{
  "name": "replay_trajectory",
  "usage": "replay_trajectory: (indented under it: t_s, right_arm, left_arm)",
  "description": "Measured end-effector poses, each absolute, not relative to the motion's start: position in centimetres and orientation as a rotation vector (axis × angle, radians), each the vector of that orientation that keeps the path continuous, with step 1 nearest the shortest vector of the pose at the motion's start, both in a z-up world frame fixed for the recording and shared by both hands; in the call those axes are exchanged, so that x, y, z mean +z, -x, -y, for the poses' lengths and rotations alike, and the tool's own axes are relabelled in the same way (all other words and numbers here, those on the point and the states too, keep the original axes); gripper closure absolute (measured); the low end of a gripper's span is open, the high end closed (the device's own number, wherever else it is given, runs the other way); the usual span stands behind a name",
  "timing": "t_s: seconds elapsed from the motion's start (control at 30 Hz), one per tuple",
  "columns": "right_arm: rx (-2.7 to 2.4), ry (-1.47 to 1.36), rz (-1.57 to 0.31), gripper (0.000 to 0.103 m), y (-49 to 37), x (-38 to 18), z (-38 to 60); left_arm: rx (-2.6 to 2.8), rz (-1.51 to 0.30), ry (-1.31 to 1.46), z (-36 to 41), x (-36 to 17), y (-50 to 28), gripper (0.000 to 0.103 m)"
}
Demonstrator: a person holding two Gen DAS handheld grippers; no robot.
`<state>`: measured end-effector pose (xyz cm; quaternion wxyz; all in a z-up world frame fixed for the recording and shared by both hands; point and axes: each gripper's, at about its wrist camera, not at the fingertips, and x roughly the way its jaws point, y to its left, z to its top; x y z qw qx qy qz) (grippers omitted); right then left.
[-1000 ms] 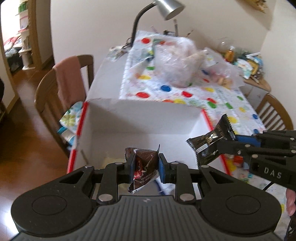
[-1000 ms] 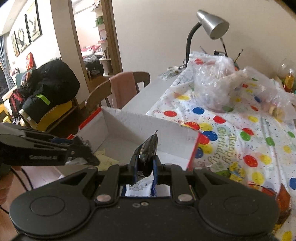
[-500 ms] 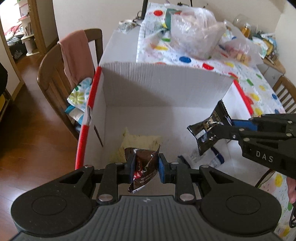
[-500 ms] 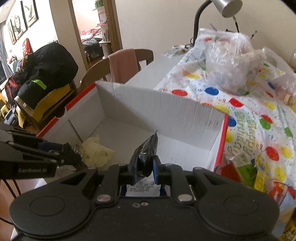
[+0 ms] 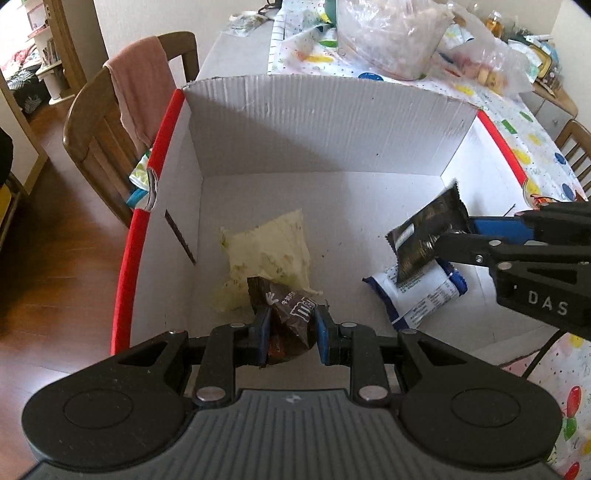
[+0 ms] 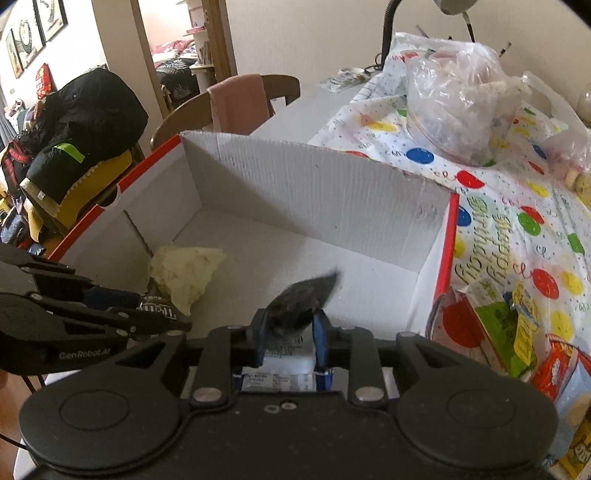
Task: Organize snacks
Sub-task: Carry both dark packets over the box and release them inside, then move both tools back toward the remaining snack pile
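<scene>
White corrugated cardboard box, red-edged on its left and right rims, open top, standing on a table near a spotted party tablecloth.

Contents, on the box floor: one pale yellow packet, left of centre; one white-and-blue packet, right of centre, near side. The two lie well apart.

Left gripper: over the near left part of the box, blue-padded fingers parted around a brown chocolate packet that sits between them; whether both pads press on it I cannot tell. The packet overlaps the near corner of the pale yellow packet in the left wrist view.

Right gripper: reaches in from the right side, above the white-and-blue packet. Fingers spread, with a dark foil packet between them; it is blurred in the right wrist view, so the hold cannot be confirmed. In the left wrist view its far end sticks out beyond the fingertips, tilted, over the box floor.

Outside the box, right: loose snack packets in green, yellow and red on the tablecloth. Far: clear plastic bag, filled; desk lamp. Left: wooden chair with a pink cloth draped over its back.
</scene>
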<state>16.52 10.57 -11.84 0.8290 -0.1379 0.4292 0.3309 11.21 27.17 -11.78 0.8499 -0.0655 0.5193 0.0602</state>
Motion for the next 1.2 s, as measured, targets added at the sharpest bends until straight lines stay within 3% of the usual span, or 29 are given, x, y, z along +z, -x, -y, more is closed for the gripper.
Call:
replay_trajectory:
  t_s: [0.47,0.57,0.63,1.1,1.2]
  right_arm:
    - [0.705,0.252,-0.894,0.061,-14.8,-9.3,-8.6]
    - [0.707,0.237,-0.879,0.058,-14.4,-8.5,-8.0]
    - [0.710,0.227,-0.868,0.055,-14.0,-7.8,-7.6]
    - [0.704,0.158,-0.764,0.024,-11.6,-3.3,-1.8]
    - [0.702,0.153,-0.743,0.020,-11.1,-2.4,0.2]
  left_arm:
    - [0.113,-1.023,0.147,-25.9,-9.3,-9.8,0.076]
    - [0.098,-0.994,0.148,-25.3,-8.5,-9.3,0.065]
    - [0.096,-0.963,0.141,-24.8,-7.7,-8.9,0.041]
    - [0.014,-0.837,0.112,-19.6,-3.4,-7.7,0.038]
    - [-0.006,-0.811,0.116,-18.2,-2.7,-7.5,0.029]
